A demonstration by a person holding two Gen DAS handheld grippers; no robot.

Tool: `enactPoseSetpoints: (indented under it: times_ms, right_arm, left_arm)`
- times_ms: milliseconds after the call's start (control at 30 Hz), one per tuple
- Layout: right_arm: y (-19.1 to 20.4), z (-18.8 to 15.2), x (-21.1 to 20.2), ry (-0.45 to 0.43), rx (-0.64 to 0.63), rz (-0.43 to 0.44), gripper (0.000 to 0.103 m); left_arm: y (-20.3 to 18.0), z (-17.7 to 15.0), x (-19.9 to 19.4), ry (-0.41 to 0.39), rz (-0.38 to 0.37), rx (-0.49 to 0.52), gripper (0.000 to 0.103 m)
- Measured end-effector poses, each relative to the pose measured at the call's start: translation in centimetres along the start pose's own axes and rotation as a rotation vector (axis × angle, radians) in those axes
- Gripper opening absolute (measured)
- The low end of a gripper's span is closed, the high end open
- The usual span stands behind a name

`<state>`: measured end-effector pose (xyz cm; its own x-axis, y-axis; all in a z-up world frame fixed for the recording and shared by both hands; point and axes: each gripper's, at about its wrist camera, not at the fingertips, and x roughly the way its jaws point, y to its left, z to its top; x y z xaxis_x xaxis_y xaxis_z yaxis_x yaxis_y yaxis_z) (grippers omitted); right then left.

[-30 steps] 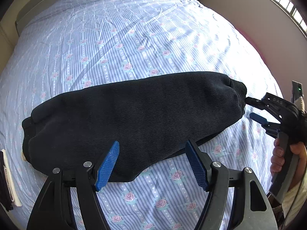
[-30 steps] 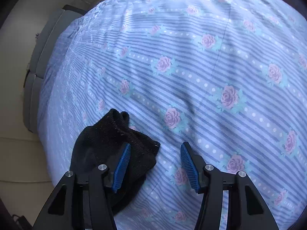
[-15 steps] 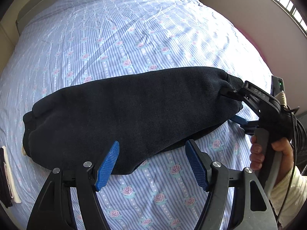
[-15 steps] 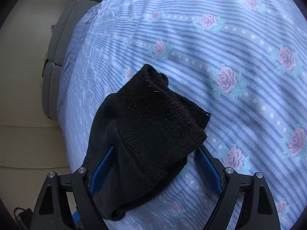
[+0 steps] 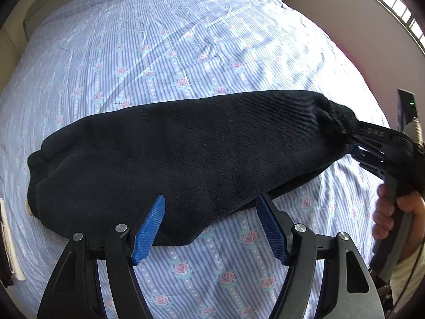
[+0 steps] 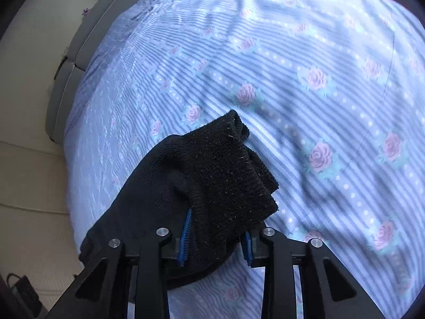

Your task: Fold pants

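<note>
Black knit pants (image 5: 186, 148) lie folded lengthwise across the bed, waist at the left, cuffs at the right. My left gripper (image 5: 209, 228) is open, its blue pads just above the pants' near edge at the middle. My right gripper (image 5: 348, 139) is shut on the cuff end of the pants at the right. In the right wrist view the ribbed cuff (image 6: 228, 175) bunches between the closed blue pads (image 6: 186, 234), lifted slightly off the sheet.
The bed carries a blue striped sheet with pink roses (image 5: 186, 53). A grey headboard (image 6: 79, 42) and pale floor lie at the left of the right wrist view. A wall with a window (image 5: 393, 5) runs along the bed's right side.
My right gripper moved onto the cuff end and closed on it, then lifted it a little. My left gripper stayed open and barely moved.
</note>
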<state>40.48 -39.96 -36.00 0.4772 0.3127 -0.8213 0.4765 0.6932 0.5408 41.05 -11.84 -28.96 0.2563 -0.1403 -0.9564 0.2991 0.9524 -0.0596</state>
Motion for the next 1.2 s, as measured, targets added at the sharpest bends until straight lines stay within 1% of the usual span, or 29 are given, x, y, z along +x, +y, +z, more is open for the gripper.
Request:
enactPoseSetpoints:
  times_ms: [67, 133, 200, 233, 267, 300, 333, 367, 533, 633, 700, 733, 767, 833, 933, 1000, 1100, 1200]
  right_arm:
    - [0.7, -0.3, -1.1, -0.014, -0.037, -0.012, 0.03]
    - [1.1, -0.5, -2.0, -0.023, -0.065, -0.019, 0.03]
    - [1.3, -0.7, -2.4, -0.024, -0.086, -0.038, 0.03]
    - [1.2, -0.7, -2.5, -0.024, -0.088, -0.039, 0.03]
    - [1.1, -0.8, -2.7, -0.023, -0.083, -0.039, 0.03]
    - [1.0, -0.8, -2.7, -0.022, -0.072, -0.035, 0.03]
    - [0.8, -0.8, -2.9, -0.021, -0.064, -0.031, 0.03]
    - [0.3, -1.3, -3.2, -0.02, -0.061, -0.029, 0.03]
    - [0.5, -1.5, -3.5, -0.018, -0.054, -0.028, 0.03]
    - [1.1, -1.6, -3.9, -0.021, -0.054, -0.026, 0.029]
    - [2.0, -1.9, -4.6, -0.028, -0.073, -0.032, 0.029]
    - [2.6, -2.0, -4.9, -0.035, -0.092, -0.039, 0.029]
    - [3.2, -2.1, -5.3, -0.042, -0.112, -0.049, 0.029]
    - [4.9, -2.3, -6.3, -0.066, -0.162, -0.07, 0.029]
    - [7.8, -2.8, -8.0, -0.101, -0.25, -0.09, 0.029]
    - [9.9, -3.5, -8.9, -0.119, -0.309, -0.115, 0.029]
    - [13.0, -4.5, -10.0, -0.148, -0.386, -0.141, 0.029]
    - [16.4, -5.9, -10.9, -0.173, -0.457, -0.164, 0.029]
  left_arm:
    - [0.2, 0.4, 0.6, 0.006, -0.007, -0.014, 0.07]
    - [0.6, 0.9, 1.1, 0.003, -0.045, -0.057, 0.069]
    - [1.2, 1.4, 2.0, 0.019, -0.085, -0.112, 0.065]
    - [1.3, 1.5, 2.5, 0.034, -0.089, -0.125, 0.063]
    - [1.4, 1.5, 3.3, 0.06, -0.076, -0.13, 0.056]
    - [1.5, 1.2, 4.1, 0.092, -0.055, -0.13, 0.047]
    - [1.6, 0.8, 4.6, 0.107, -0.047, -0.13, 0.046]
    - [1.6, 0.5, 5.0, 0.115, -0.046, -0.124, 0.046]
    - [1.2, -0.5, 7.1, 0.167, -0.018, -0.084, 0.047]
    - [0.9, -0.1, 7.5, 0.176, 0.003, -0.056, 0.047]
    - [1.2, 0.4, 7.1, 0.188, -0.009, -0.055, 0.047]
    - [1.4, 0.8, 6.5, 0.184, -0.021, -0.068, 0.047]
    - [1.9, 1.0, 5.4, 0.16, -0.038, -0.093, 0.047]
    - [3.3, 1.1, 2.0, 0.077, -0.064, -0.147, 0.047]
    - [5.9, 0.6, -2.9, -0.025, -0.041, -0.213, 0.047]
    - [7.3, 0.1, -5.7, -0.074, -0.017, -0.237, 0.047]
    - [9.1, -0.8, -9.3, -0.115, 0.024, -0.255, 0.047]
    - [10.9, -2.1, -12.5, -0.155, 0.066, -0.245, 0.047]
